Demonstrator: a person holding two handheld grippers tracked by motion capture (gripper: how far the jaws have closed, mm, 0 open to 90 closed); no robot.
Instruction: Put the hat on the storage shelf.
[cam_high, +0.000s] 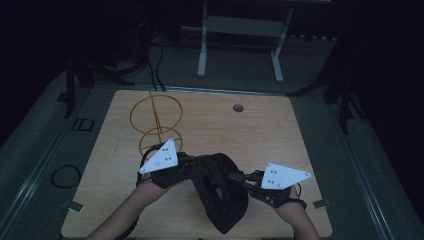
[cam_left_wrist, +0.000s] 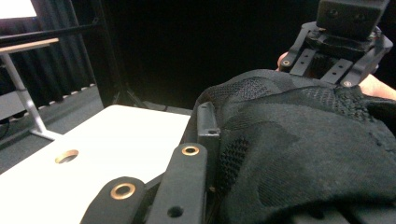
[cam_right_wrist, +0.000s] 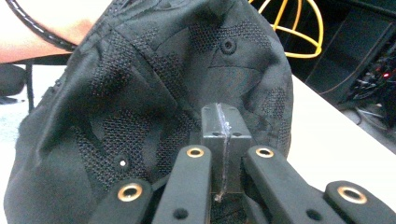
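Near edge, high view: both forearms come in from 6 o'clock. L tool at approx 7 o'clock of surface centre, R tool at approx 5 o'clock; black cap hangs between them, just above the surface, near its front edge.

L tool: clenched on cap fabric. In the left gripper view its jaws are pressed together w/ mesh bunched against them at the cap's side.

R tool: clenched on cap too. The right gripper view shows its jaws shut tight, pads meeting in a thin seam, cap crown rising right behind them; fabric looks pinched at the jaw root, hard to see how much.

Key relation: cap's long axis runs approx 11 to 5 o'clock in high view, crown end up near L tool, lower end drooping toward the front edge. Each tool holds an opposite side, so cap lies at 3 o'clock from L tool and 9 o'clock from R tool. L hand is nearer the next target.

Farther: yellow wire stand at approx 11 o'clock, just beyond L tool, upright, rings stacked on a stem. Cap is at approx 5 o'clock from the stand, near but apart. Judgement: next move likely lifts cap up and toward 11 o'clock onto the stand, opening facing down.

Far: small hole in surface at 12 o'clock; floor and a white frame beyond.
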